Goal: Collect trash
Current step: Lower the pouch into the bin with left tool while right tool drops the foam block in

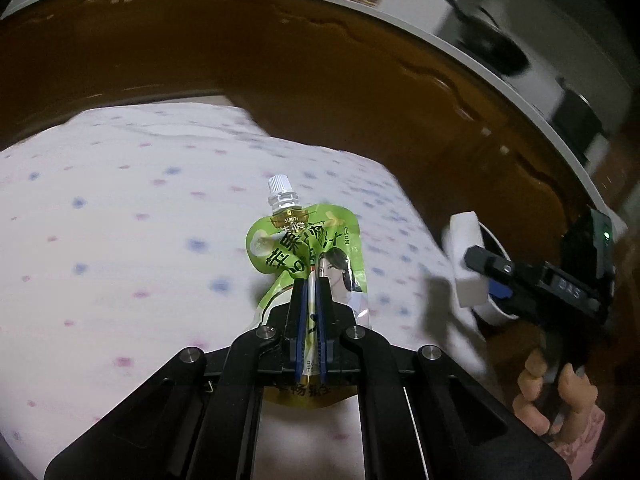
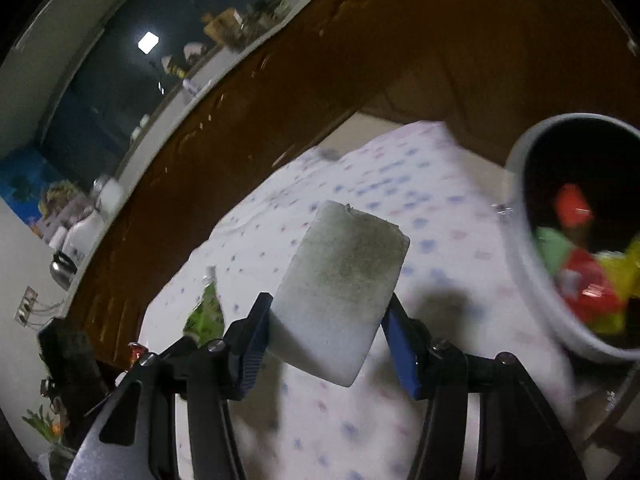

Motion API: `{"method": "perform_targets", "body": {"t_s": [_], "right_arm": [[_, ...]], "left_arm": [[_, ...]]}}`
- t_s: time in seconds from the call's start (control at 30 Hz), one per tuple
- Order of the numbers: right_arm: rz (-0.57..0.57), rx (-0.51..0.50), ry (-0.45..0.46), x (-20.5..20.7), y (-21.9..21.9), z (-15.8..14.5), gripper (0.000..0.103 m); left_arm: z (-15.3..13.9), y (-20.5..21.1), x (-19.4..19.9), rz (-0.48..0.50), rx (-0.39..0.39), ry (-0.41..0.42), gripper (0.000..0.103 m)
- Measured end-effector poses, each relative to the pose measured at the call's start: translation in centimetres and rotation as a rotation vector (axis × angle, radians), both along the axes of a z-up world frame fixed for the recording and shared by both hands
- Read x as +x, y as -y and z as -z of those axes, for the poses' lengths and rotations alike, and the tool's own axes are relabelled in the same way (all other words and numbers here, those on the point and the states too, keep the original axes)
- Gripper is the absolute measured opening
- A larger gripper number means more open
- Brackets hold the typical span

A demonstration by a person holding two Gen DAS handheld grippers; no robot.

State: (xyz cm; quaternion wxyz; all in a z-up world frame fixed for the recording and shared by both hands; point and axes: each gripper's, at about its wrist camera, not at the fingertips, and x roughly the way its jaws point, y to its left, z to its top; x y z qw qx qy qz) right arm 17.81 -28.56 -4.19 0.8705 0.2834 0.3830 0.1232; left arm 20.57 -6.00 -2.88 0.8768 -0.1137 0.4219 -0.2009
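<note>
My left gripper (image 1: 311, 286) is shut on a green drink pouch (image 1: 308, 252) with a white screw cap, held above the dotted white cloth (image 1: 120, 220). My right gripper (image 2: 326, 308) is shut on a white sponge block (image 2: 340, 292) with a greyish dirty face. The sponge (image 1: 466, 260) and right gripper (image 1: 496, 270) also show in the left wrist view at the right. The pouch (image 2: 206, 312) shows at lower left in the right wrist view. A grey bin (image 2: 524, 240) holding colourful wrappers is to the right of the sponge.
The cloth covers part of a dark brown table (image 1: 320, 60) with a pale rim. Shelves with bottles and clutter (image 2: 80, 236) stand beyond the table's far edge. A hand (image 1: 548, 392) grips the right tool's handle.
</note>
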Motion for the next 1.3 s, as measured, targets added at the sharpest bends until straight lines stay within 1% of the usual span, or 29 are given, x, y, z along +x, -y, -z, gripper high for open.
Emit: {"method": "perform_targets", "body": {"t_s": [0.17, 0.2, 0.3, 0.37, 0.4, 0.57, 0.63, 0.8, 0.97, 1.1, 1.3], "right_arm": [[0.07, -0.015, 0.045, -4.4, 4.7, -1.3, 0.057], [0.086, -0.03, 0.052, -5.1, 5.5, -1.5, 0.057], [0.122, -0.031, 0.064, -6.2, 8.0, -1.9, 0.057], [0.142, -0.013, 0.067, -6.8, 9.4, -2.0, 0.057], [0.154, 0.016, 0.065, -7.0, 10.6, -1.8, 0.057], [0.201, 0.008, 0.061, -7.1, 13.5, -1.7, 0.057], [0.205, 0.024, 0.062, -6.7, 14.3, -1.7, 0.058], [0.217, 0.01, 0.046, -5.9, 16.4, -1.6, 0.06], [0.222, -0.001, 0.014, -5.0, 18.0, -1.1, 0.06], [0.216, -0.003, -0.005, -4.5, 19.0, -0.5, 0.06], [0.195, -0.02, -0.032, -3.6, 19.3, 0.1, 0.06]], "left_arm": [[-0.8, 6.2, -0.6, 0.129, 0.003, 0.011, 0.004], [-1.0, 7.2, -0.7, 0.147, 0.008, 0.017, 0.004], [-1.7, 10.1, -0.9, 0.199, 0.009, 0.028, 0.004], [-2.4, 12.5, -0.7, 0.244, 0.017, 0.036, 0.004], [-2.6, 13.1, -0.8, 0.262, 0.019, 0.038, 0.004], [-3.9, 18.2, -0.2, 0.341, 0.049, 0.063, 0.004], [-4.2, 19.9, 0.4, 0.37, 0.048, 0.058, 0.004], [-4.7, 23.9, 1.5, 0.403, 0.087, 0.065, 0.004], [-4.4, 27.2, 2.4, 0.425, 0.132, 0.072, 0.004], [-3.6, 28.7, 3.2, 0.426, 0.145, 0.055, 0.004], [-2.4, 30.0, 3.5, 0.433, 0.162, 0.037, 0.004]]}}
